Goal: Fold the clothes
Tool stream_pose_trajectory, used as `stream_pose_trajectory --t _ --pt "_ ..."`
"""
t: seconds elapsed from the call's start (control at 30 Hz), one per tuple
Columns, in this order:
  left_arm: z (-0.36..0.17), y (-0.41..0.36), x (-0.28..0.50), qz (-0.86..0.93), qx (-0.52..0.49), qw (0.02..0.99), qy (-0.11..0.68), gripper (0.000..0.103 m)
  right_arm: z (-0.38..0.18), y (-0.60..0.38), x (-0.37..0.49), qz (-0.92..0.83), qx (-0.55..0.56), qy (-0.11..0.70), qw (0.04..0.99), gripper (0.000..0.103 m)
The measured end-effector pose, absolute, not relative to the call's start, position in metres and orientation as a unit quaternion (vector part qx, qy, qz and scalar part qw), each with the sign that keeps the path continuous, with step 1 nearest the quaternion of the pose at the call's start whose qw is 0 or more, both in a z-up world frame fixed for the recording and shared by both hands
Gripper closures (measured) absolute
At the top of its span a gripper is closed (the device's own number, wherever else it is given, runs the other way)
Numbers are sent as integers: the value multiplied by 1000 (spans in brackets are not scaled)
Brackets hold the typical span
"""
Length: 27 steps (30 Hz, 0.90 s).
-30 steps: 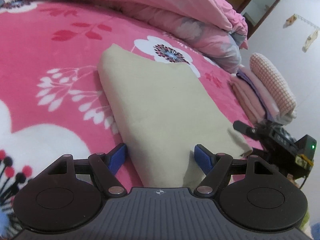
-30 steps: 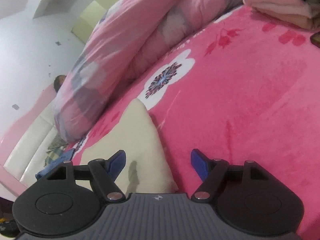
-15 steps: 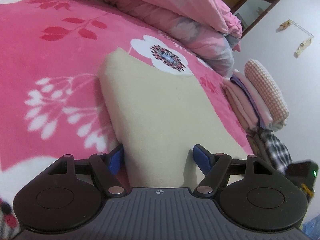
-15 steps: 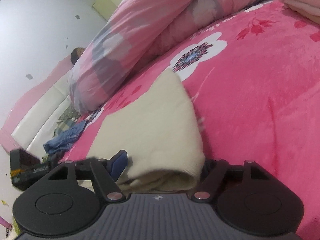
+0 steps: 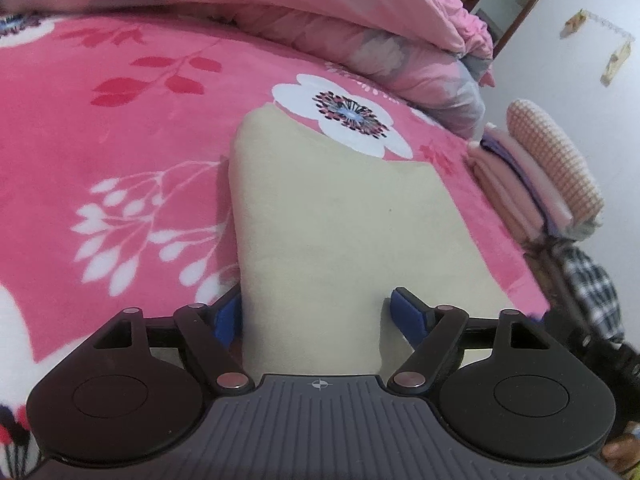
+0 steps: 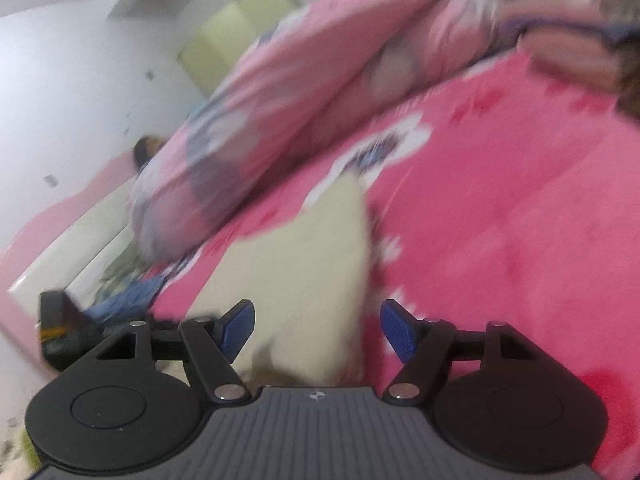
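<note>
A folded cream cloth (image 5: pixel 340 220) lies flat on the pink flowered blanket (image 5: pixel 120 140). My left gripper (image 5: pixel 318 314) sits at its near end, jaws opening. The left pad is beside the cloth's left fold and the right pad is over its top, neither squeezing it. In the blurred right wrist view, the same cream cloth (image 6: pixel 304 264) runs up between the wide-apart jaws of my right gripper (image 6: pixel 318 326), which is open at its near edge. Whether those pads touch the fabric is lost in the blur.
A bunched pink duvet (image 5: pixel 320 8) runs along the far side of the bed. A stack of folded clothes (image 5: pixel 532 184) with a checked roll on top stands at the right, with a plaid garment (image 5: pixel 588 280) below it. Blue clothing (image 6: pixel 120 300) lies at the bed's edge.
My right gripper swung across from the bare blanket to the cream cloth's edge and rolled; the cloth now lies between its jaws. It slid out of the left wrist view. The left gripper barely shifted.
</note>
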<state>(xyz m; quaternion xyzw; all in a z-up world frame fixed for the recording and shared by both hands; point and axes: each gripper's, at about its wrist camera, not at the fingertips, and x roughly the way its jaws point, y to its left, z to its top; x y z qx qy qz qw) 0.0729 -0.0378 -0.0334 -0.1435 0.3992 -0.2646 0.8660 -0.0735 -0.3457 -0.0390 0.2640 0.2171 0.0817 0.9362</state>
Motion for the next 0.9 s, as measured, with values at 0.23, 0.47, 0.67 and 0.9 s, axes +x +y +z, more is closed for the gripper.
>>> stream_pose_trajectory --t 0.23,0.47,0.67,0.9 --pt "-32 -54 63 -245 -100 884 387 13 -18 -290 -65 91 82 122 985 31" --pt "-33 -67 58 -233 -70 892 382 5 -56 -252 -42 100 -28 136 985 51" --pt "-34 -73 55 -227 -56 895 379 1 -64 -255 -39 106 -15 145 984 51" --pt "-33 -76 50 -211 -57 899 380 0 -66 -257 -41 109 -12 149 983 51"
